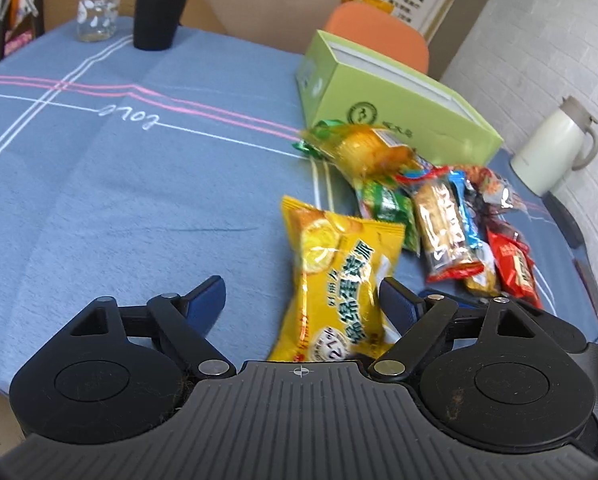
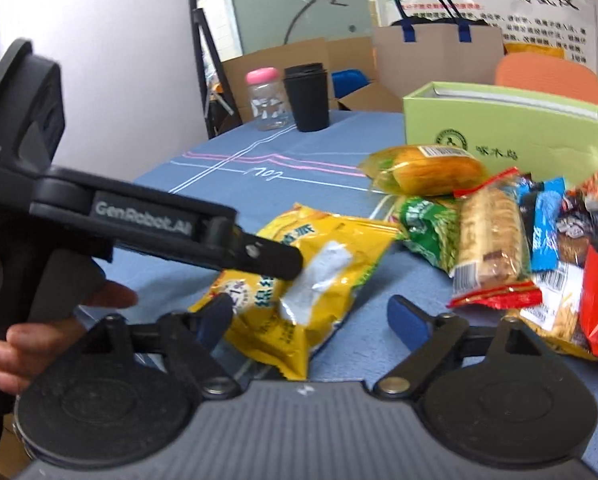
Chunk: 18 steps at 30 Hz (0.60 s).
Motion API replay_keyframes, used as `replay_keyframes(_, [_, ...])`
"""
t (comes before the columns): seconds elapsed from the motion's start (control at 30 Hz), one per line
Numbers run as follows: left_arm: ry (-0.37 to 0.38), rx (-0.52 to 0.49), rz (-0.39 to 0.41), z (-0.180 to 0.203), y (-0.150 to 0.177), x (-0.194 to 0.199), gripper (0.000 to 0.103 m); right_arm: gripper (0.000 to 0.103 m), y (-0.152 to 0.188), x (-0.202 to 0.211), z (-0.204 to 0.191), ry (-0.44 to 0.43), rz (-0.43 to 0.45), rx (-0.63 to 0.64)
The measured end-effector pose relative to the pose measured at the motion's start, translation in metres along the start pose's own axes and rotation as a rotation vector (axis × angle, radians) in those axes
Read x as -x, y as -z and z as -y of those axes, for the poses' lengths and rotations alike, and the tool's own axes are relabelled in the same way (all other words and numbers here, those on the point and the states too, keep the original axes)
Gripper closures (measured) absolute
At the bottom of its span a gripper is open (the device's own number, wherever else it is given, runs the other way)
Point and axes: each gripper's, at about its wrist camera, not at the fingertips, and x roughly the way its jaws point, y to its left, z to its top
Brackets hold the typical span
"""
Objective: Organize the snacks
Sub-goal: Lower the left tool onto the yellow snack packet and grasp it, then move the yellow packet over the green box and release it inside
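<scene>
A yellow snack bag (image 1: 339,280) lies on the blue tablecloth (image 1: 139,180). My left gripper (image 1: 301,296) is open over it, and the bag lies between the fingers, close against the right one. In the right wrist view one left finger (image 2: 275,258) crosses over the same yellow bag (image 2: 319,272). My right gripper (image 2: 311,316) is open too, with the bag's near end between its fingers, nearer the left one. Beyond is a pile of snacks: wrapped bread (image 1: 371,148), a green packet (image 1: 391,208), a biscuit pack (image 1: 443,228) and a red packet (image 1: 515,268).
An open green box (image 1: 399,108) stands behind the pile. A black cup (image 1: 157,8) and a pink-lidded bottle (image 1: 99,4) stand at the far edge. A white jug (image 1: 555,144) is on the right. An orange chair (image 1: 379,32) is behind. A hand (image 2: 59,320) grips the left handle.
</scene>
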Motion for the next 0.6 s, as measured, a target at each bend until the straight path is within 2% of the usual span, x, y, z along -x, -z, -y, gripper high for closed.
replay_keyframes(0.07, [0.020,0.010,-0.012,-0.001,-0.002,-0.004,0.033,0.012,0.000,-0.007,-0.003,-0.016,-0.010,0.009])
replay_keyframes(0.17, [0.036,0.003,-0.030,0.000,0.000,-0.011,0.044,0.014,0.001,-0.019,-0.011,-0.031,-0.009,0.049])
replay_keyframes(0.23, [0.062,-0.011,-0.026,0.001,0.002,-0.012,0.072,0.027,-0.002,-0.021,-0.016,-0.033,-0.009,0.085])
replay_keyframes(0.3, [0.079,0.016,-0.029,0.001,-0.001,-0.010,0.082,0.033,-0.006,-0.016,-0.016,-0.035,-0.002,0.114])
replay_keyframes(0.43, [0.125,-0.014,0.004,0.018,-0.021,-0.008,0.082,0.034,-0.026,-0.002,-0.004,0.010,0.055,0.145])
replay_keyframes(0.6, [0.181,-0.085,0.058,0.066,-0.080,-0.028,0.081,0.034,-0.073,0.006,0.039,0.121,0.135,0.188])
